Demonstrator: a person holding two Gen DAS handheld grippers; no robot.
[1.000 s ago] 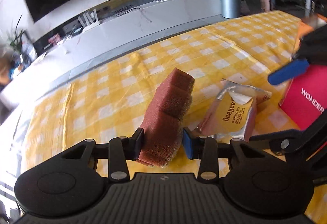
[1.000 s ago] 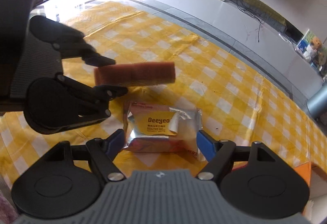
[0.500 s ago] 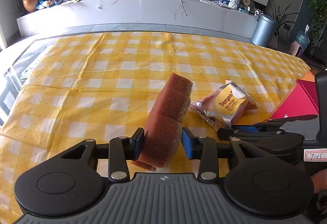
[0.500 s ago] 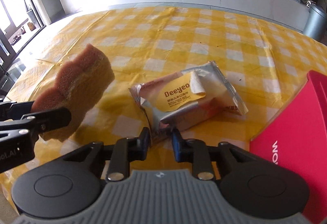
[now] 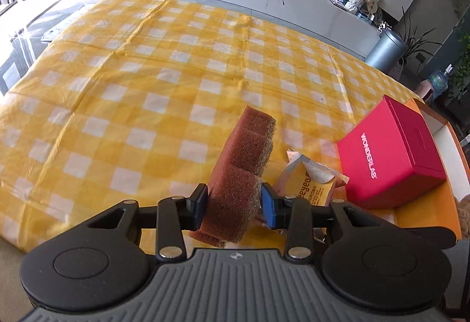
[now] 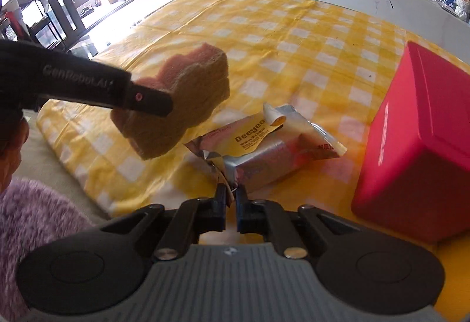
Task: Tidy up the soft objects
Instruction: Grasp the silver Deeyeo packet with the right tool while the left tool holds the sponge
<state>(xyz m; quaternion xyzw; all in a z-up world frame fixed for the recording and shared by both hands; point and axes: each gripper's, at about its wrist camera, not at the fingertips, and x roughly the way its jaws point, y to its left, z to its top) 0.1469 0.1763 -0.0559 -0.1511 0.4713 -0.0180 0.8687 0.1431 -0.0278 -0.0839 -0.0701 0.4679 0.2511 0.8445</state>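
Blue pads of the left gripper clamp a brown sponge at lower centre of the left view, held clear above the yellow checked cloth. In the right view, the right gripper, its jaws nearly together, pinches the crimped foil corner of a wipes pack at frame centre (most of the pack looks to rest on the cloth). A red box stands just right of it. Both soft items appear picked; the next move likely calls for carrying them to one spot without the thin corner slipping.

one sponge, one snack packet – one red box
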